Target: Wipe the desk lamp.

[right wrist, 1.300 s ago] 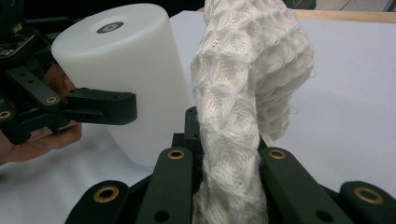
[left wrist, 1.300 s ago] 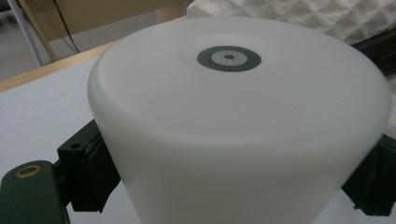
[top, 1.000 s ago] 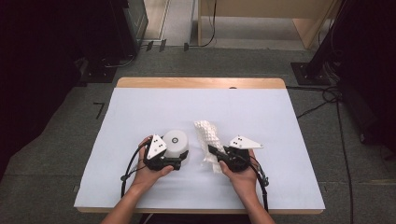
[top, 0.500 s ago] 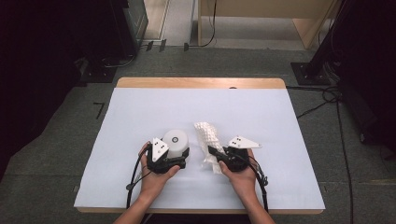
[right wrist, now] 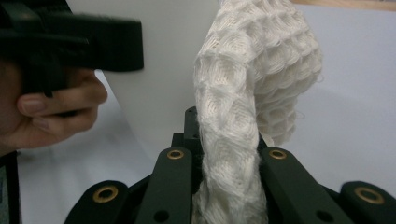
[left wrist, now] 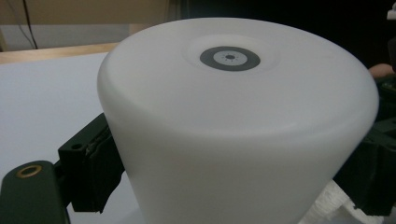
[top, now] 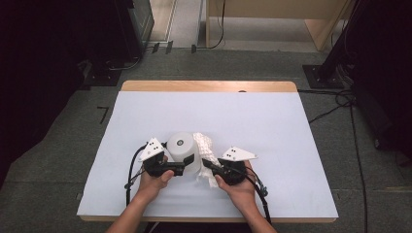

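Observation:
A white upside-down cup [top: 182, 148] with a grey ring on its base stands on the table near its front. My left gripper [top: 183, 162] is shut on the cup [left wrist: 233, 116], one pad on each side of its wall, and its jaws have just been closing a little further on it. My right gripper [top: 208, 167] is shut on a white waffle-weave cloth [top: 205, 145]. In the right gripper view the cloth [right wrist: 252, 93] rises from between the jaws and leans against the cup [right wrist: 159, 84], with the right gripper [right wrist: 224, 158] just below.
A white sheet covers the table [top: 272, 126], with a wooden strip [top: 209, 86] at the far edge. Both of the person's hands rest near the front edge. Black cables [top: 335, 104] and dark stands lie on the floor around the table.
The right gripper has carried the cloth to the left, so the cloth now lies against the cup's side. The cup and the left hand have stayed in place.

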Tool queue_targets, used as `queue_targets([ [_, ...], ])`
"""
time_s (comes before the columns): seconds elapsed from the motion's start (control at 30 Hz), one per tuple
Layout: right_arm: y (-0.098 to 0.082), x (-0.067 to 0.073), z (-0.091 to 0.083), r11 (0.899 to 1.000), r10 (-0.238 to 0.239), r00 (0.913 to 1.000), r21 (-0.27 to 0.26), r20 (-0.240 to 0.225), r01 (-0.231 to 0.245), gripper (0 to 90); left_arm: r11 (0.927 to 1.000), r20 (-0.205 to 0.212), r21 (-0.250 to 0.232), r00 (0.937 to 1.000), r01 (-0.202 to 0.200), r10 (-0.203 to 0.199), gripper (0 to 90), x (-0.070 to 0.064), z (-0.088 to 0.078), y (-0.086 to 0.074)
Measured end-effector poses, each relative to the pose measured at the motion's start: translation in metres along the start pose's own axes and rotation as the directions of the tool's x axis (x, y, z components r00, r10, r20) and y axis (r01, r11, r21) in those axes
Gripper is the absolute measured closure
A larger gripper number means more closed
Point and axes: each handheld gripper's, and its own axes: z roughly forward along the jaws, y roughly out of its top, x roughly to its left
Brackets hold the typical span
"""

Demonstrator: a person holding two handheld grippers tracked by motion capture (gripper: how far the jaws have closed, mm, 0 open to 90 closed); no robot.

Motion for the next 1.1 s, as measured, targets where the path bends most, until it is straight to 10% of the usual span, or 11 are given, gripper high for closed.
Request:
queue_targets([
  [0.33, 0.019, 0.003, -0.021, 0.995, 0.000, 0.9998, -0.099, -0.020, -0.002, 79.9, 0.9972, 0.032, 0.064, 0.9988, -0.039, 0.037, 9.0, -0.007, 0.010, -0.003],
  [0.77, -0.005, 0.000, 0.010, 0.999, 0.018, 0.9998, 0.042, -0.011, -0.017, 79.9, 0.9998, -0.006, 0.013, 0.9999, -0.011, 0.011, 9.1, 0.006, -0.002, 0.006],
  [1.1, 0.018, -0.001, -0.019, 0.996, 0.010, 0.9999, -0.090, -0.004, -0.010, 80.0, 0.9916, -0.004, 0.070, 0.9940, -0.109, 0.109, 9.1, -0.012, 0.012, 0.000],
])
